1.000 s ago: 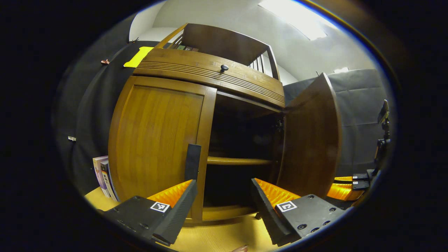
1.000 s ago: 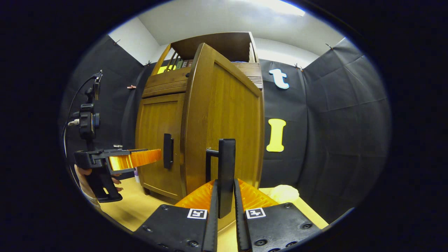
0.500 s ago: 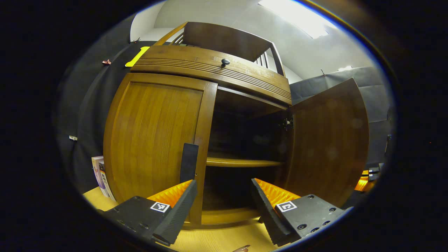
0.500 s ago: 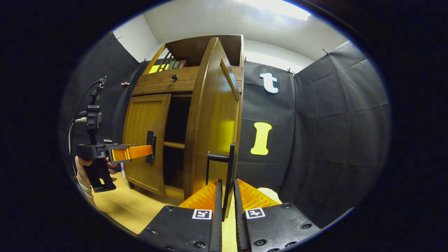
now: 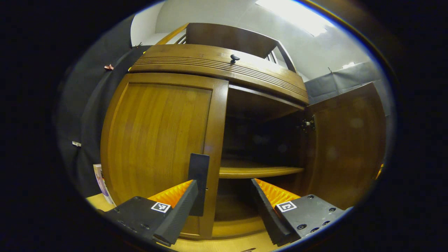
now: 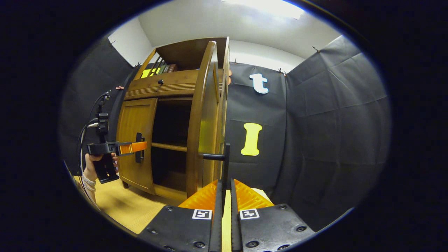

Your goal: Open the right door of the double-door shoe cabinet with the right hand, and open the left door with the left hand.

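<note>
Left gripper [image 5: 224, 196]: I read its jaws as wide apart, nothing between the fingers. The left handle [image 5: 198, 184], a black upright bar, stands just ahead of my left finger [image 5: 175, 206], close against that finger's inner side and off-centre in the gap; I cannot tell whether it touches. Its long axis runs vertical, square across the closing line of the jaws. In my judgement the coming move turns on this: a small shift toward the left finger's side should centre the bar before I close.

Beyond the handle: the left door [image 5: 157, 140], shut, flat to the cabinet front. To the right of the jaws, the open bay with a shelf [image 5: 259, 171] across it; further right, the right door [image 5: 346, 147] swung wide, inner face toward me.

Right gripper [image 6: 224, 196]: jaws drawn narrow, both fingers pressing on the right handle [image 6: 225, 164], a thin black upright bar rising straight out from between them. The right door [image 6: 206, 122] stands edge-on just left of that bar.

Far left of the right jaws: the left gripper [image 6: 119, 148], held in a hand [image 6: 91, 167], fingers level and pointing at the left handle [image 6: 139, 152]. It is the nearer tool to that door.

Wood floor [image 6: 126, 206] lies under the cabinet.
</note>
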The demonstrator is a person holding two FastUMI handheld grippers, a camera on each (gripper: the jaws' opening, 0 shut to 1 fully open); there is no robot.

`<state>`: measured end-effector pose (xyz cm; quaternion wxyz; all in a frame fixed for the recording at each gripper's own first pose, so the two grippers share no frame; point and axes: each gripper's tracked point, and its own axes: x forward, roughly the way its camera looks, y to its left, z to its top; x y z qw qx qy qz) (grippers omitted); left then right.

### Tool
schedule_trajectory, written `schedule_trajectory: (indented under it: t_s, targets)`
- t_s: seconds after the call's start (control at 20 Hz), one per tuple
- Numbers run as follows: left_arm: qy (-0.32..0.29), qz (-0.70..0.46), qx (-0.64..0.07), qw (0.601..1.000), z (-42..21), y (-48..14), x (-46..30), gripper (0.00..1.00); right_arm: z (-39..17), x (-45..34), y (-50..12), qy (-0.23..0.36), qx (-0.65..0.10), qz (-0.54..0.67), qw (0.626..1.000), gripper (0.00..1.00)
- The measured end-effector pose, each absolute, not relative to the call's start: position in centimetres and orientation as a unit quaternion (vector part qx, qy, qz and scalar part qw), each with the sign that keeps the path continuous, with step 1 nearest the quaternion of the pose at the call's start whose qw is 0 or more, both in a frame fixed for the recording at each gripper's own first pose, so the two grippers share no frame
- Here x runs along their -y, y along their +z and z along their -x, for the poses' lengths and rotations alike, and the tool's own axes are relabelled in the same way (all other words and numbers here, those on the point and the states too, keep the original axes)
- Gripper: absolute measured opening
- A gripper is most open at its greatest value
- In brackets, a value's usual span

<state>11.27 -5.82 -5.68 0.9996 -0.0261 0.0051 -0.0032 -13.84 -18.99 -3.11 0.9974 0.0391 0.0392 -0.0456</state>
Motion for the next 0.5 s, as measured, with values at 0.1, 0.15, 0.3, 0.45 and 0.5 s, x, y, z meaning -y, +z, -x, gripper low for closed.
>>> schedule_trajectory:
  t_s: [0.1, 0.15, 0.3, 0.45, 0.5]
  targets:
    - [0.010, 0.014, -0.004, 1.000, -11.8, -5.9, 5.1, 0.92, 13.9, 19.8, -3.2, -0.048, -0.037, -0.044, 0.997, 0.14]
    - [0.009, 0.013, -0.003, 1.000, -11.5, -5.9, 5.3, 0.92, 13.8, 20.1, -3.3, -0.050, -0.037, -0.043, 0.997, 0.14]
    - [0.022, 0.006, 0.002, 1.000, -11.3, -5.6, 4.7, 0.84, 13.6, 20.1, -3.8, -0.046, -0.041, -0.033, 0.998, 0.15]
    - [0.041, -0.018, 0.010, 0.999, -11.6, -5.1, 3.8, 0.84, 13.8, 20.1, -4.9, -0.042, -0.051, -0.021, 0.998, 0.17]
    - [0.044, -0.030, 0.009, 0.999, -12.0, -5.1, 3.6, 0.88, 14.2, 20.1, -4.8, -0.041, -0.052, -0.023, 0.998, 0.17]
